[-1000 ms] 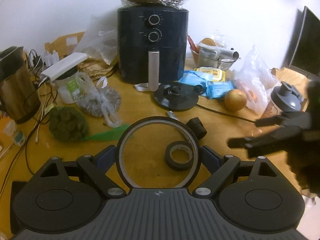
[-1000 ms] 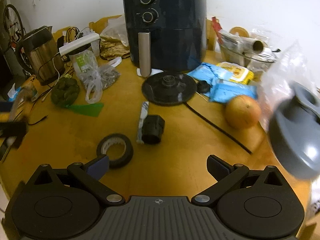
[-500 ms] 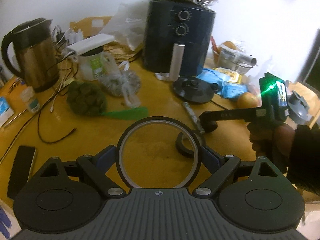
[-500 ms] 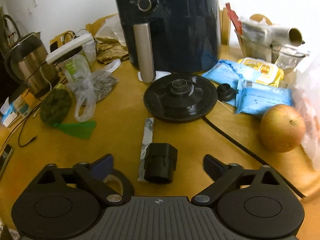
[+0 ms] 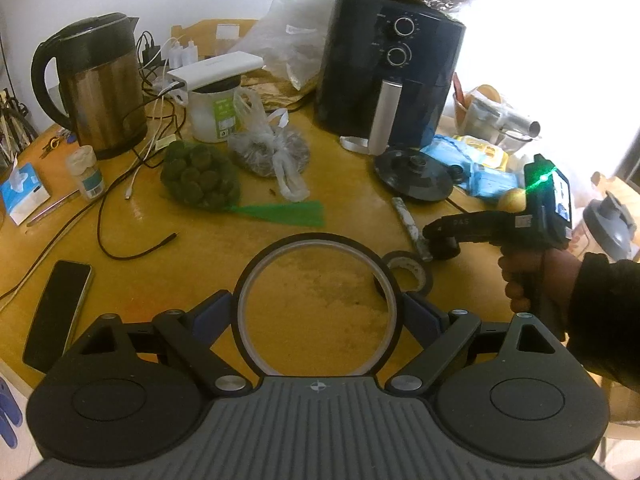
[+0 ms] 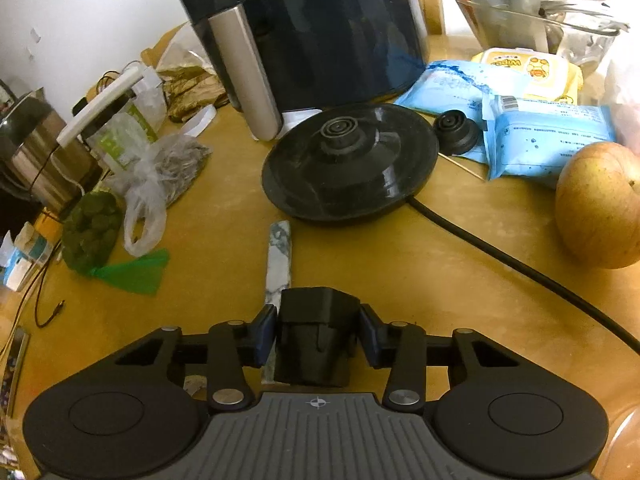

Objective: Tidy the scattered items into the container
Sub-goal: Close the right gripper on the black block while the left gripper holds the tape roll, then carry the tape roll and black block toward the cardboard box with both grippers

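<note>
My left gripper [image 5: 316,312] is shut on a round see-through container with a black rim [image 5: 316,238], held above the wooden table. Just right of it lies a black tape roll [image 5: 408,272]. A person's hand holds my right gripper [image 5: 440,236] low over the table beyond the roll. In the right wrist view, the right gripper [image 6: 318,334] has its jaws closing, and both pads touch the sides of a small black block [image 6: 316,308]. A marbled stick [image 6: 279,256] lies against the block's left side.
A black kettle base [image 6: 348,164] with its cable sits just past the block, and an air fryer [image 5: 392,68] stands behind it. An apple [image 6: 600,208] and wipes packs [image 6: 548,136] are at right. A kettle [image 5: 100,84], a green net bag [image 5: 200,180] and a phone [image 5: 56,312] are at left.
My right gripper came forward and down over the black block, and its jaws narrowed onto it. The left wrist view swung left, bringing the kettle and phone in; the container stays gripped.
</note>
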Demonstrator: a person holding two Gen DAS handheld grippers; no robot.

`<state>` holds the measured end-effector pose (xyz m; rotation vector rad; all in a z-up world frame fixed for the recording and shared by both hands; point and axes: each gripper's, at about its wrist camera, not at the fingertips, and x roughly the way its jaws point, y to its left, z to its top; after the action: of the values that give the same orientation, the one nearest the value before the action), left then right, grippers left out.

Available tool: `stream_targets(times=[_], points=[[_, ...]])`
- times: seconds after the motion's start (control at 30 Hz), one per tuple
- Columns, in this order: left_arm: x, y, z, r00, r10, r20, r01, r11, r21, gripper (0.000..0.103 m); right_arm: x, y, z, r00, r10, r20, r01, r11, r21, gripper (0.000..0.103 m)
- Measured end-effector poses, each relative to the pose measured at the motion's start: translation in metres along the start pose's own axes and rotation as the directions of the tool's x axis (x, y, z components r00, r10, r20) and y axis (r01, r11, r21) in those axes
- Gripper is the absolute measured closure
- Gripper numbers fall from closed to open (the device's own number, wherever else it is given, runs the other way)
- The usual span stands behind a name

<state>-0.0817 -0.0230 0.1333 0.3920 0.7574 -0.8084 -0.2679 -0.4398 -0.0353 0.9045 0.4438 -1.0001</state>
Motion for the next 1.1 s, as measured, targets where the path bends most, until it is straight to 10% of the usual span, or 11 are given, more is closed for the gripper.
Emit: stream_targets(times=[0.77,1.1], points=[[0.006,-0.030,0.012,0.992,-0.125,-0.003,0.125,0.987,0.100,0.012,-0.136,0.007,-0.023,0.973,0.159,0.167,-0.162,0.987,0.002,0.060],[-0.006,-0.049,0.019,0.960,-0.279,0.023,0.269,0.941,0.205,0.012,-0.200,0.020,-0.052,0.960,0.129,0.248,-0.135,0.991,0.006,0.060]])
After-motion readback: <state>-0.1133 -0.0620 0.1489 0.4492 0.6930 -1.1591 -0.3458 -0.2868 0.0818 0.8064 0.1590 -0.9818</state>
